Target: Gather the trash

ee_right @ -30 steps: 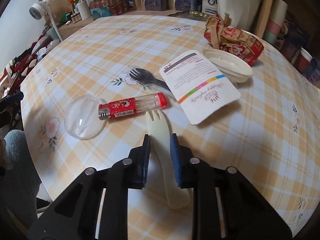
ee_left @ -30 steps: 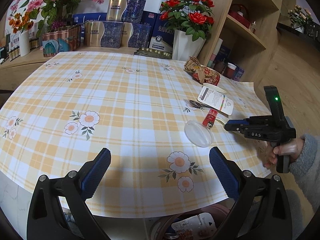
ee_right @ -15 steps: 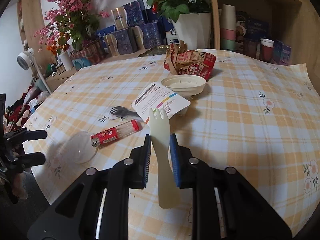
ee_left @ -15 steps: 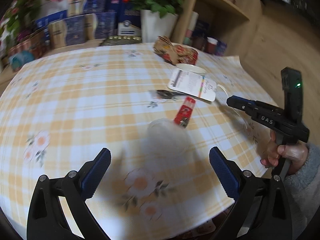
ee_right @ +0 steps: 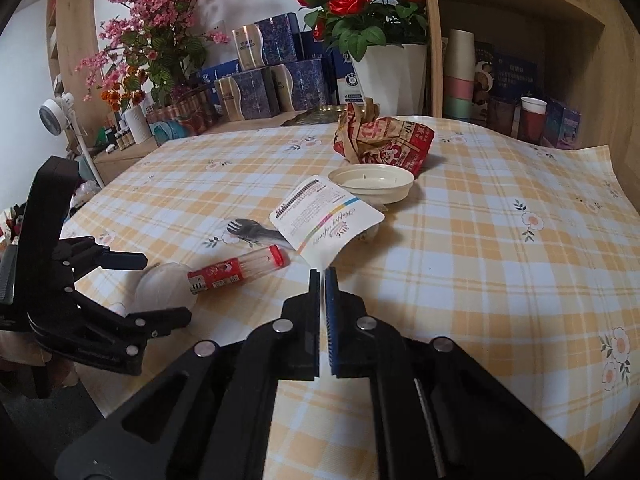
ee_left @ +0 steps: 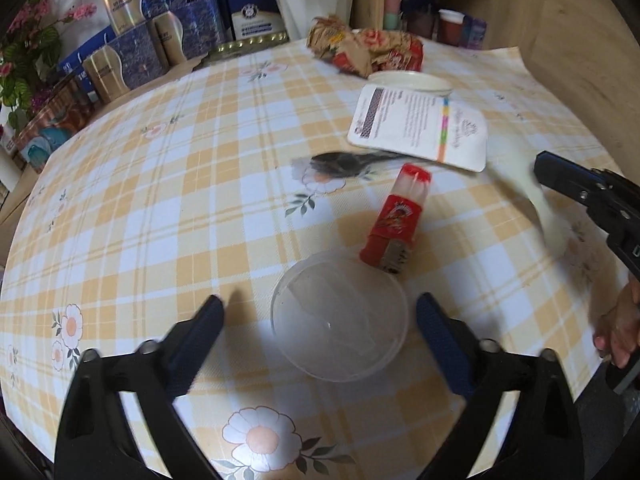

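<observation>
Near the front edge of the tabletop, L tool is hovering w/ jaws wide. They have just been closing a little around a clear round lid, w/ the pads not touching it. A red tube is lying just behind the lid, touching its rim. Further back, a black fork is poking out from under a white pouch. Behind those, a cream bowl and a crumpled wrapper are sitting toward the far edge. R tool is hanging over the right side. Its jaws have just been closing and are now pressed together, w/ nothing between them in its own view. A pale fork is showing as a blur just beside its tip; can't tell if it's touching.
</observation>
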Available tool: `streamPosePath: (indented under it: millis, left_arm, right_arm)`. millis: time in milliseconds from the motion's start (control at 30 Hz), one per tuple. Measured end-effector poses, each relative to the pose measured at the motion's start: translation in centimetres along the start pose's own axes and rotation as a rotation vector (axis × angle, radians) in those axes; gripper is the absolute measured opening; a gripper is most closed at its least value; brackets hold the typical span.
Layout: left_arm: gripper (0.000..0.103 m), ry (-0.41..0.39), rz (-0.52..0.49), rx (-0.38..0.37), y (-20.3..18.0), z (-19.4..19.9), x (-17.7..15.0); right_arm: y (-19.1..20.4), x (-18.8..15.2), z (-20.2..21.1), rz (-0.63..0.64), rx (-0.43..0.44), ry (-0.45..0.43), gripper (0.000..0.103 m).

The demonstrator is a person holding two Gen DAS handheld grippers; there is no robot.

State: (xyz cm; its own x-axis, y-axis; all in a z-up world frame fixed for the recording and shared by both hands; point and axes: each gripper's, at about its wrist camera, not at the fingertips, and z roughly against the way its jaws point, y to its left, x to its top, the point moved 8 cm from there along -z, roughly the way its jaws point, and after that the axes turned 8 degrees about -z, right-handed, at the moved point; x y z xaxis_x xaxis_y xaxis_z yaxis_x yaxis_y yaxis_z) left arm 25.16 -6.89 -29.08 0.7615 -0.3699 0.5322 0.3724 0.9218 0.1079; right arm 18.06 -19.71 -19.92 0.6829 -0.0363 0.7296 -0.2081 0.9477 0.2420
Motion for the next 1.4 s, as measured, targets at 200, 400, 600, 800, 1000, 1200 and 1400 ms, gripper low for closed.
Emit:
streamPosePath:
  millis: [200, 400, 600, 800, 1000, 1200, 1400]
  left_arm:
    - [0.064, -0.018, -0.016, -0.031, -0.4, 0.3, 0.3]
    - [0.063, -0.025, 0.006, -0.06, -0.2, 0.9, -0.5]
    - [0.063, -0.056, 0.072, -0.088, 1.1, 2.8, -1.8]
    - [0.063, -0.108, 0.141, -0.082, 2.5, 4.6, -2.1]
    - [0.063, -0.155, 0.22, -0.09, 3.7, 6.8, -3.4]
    - [0.063, -0.194, 0.26, -0.083, 4.6, 8.9, -4.8]
    - [0.063, -0.22, 0.301, -0.103, 5.0, 9.9, -6.0]
  right_arm:
    - [0.1, 0.0, -0.2, 0.003, 0.014, 0.014, 0.007]
    - [-1.1, -0.4, -1.5, -0.063, 0.04, 0.103, 0.007]
    - [-3.0, -0.2, 0.0, -0.17, 0.06, 0.152, 0.019]
    - [-1.8, -1.8, -0.1, -0.349, 0.135, 0.256, 0.051]
    - [-2.1, -2.5, -2.5, -0.597, 0.031, 0.274, 0.049]
    - [-1.4, -1.3, -4.2, -0.526, -0.214, 0.255, 0.045]
    - [-0.9, -1.2, -5.2, -0.317, -0.396, 0.22, 0.036]
